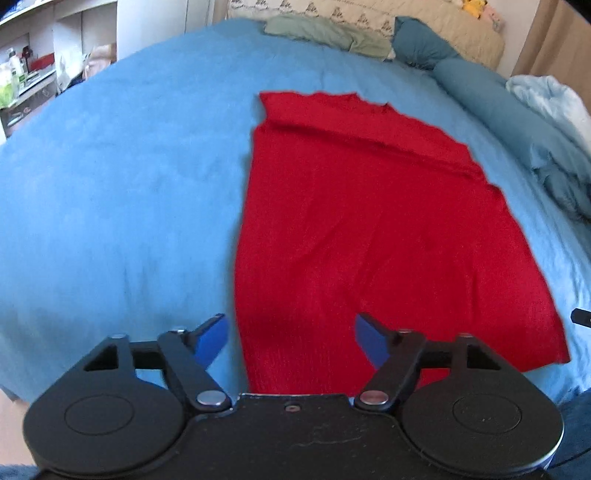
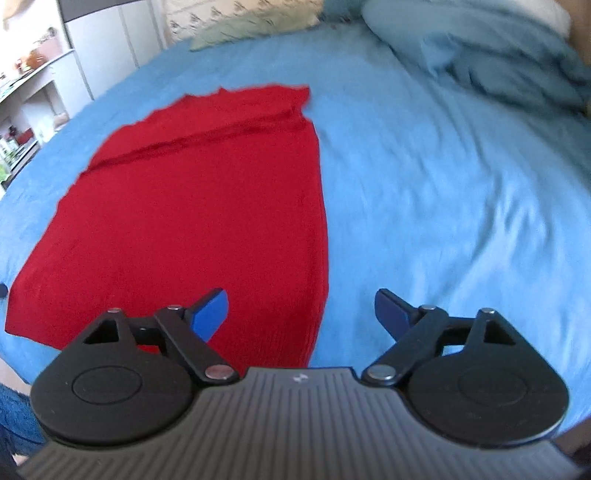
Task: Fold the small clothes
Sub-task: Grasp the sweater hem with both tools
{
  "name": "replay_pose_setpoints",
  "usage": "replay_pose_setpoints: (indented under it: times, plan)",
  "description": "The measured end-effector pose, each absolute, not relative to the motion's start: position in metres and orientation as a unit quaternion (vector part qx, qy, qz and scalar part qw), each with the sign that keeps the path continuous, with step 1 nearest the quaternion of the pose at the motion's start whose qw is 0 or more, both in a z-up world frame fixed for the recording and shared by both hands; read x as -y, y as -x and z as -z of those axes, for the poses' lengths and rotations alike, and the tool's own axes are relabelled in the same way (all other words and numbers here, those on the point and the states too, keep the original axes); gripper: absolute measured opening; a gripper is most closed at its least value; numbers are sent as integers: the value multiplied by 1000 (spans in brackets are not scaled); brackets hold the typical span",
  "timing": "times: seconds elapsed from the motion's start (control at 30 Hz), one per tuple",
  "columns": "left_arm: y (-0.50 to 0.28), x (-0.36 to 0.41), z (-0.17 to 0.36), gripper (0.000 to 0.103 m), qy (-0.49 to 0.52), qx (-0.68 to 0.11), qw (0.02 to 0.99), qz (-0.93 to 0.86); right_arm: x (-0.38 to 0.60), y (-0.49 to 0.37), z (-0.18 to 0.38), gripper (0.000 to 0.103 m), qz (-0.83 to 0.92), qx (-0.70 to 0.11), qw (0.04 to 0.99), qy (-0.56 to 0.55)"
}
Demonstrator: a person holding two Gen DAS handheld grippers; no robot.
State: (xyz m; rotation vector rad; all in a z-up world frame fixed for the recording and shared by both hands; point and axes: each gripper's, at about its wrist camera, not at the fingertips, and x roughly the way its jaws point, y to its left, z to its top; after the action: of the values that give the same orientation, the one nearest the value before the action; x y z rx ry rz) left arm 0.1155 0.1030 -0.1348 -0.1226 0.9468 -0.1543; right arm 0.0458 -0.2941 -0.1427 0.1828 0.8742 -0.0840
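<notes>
A red knit garment lies flat on the blue bedspread, with a folded band across its far end. My left gripper hovers above the garment's near left edge, open, with nothing between its blue pads. In the right wrist view the same red garment spreads to the left. My right gripper hangs open over its near right edge, the left fingertip above red cloth and the right one above the blue bedspread.
A green cloth and teal pillows lie at the bed's far end. A pale blue bundle sits at the right. Shelves with clutter stand beyond the left side. Rumpled teal bedding fills the far right.
</notes>
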Motion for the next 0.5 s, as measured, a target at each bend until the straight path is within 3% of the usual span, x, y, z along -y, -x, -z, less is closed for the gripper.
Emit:
replay_pose_setpoints:
  times: [0.1, 0.23, 0.37, 0.5]
  plan:
    - [-110, -106, 145, 62, 54, -460, 884, 62, 288, -45, 160, 91, 55, -428, 898, -88]
    - [-106, -108, 157, 60, 61, -469, 878, 71, 277, -42, 178, 80, 66, -439, 893, -78]
    - [-101, -113, 165, 52, 59, -469, 878, 72, 273, -39, 184, 77, 66, -441, 892, -76]
    - [-100, -110, 168, 47, 52, -467, 880, 70, 273, -39, 185, 65, 55, -445, 890, -83]
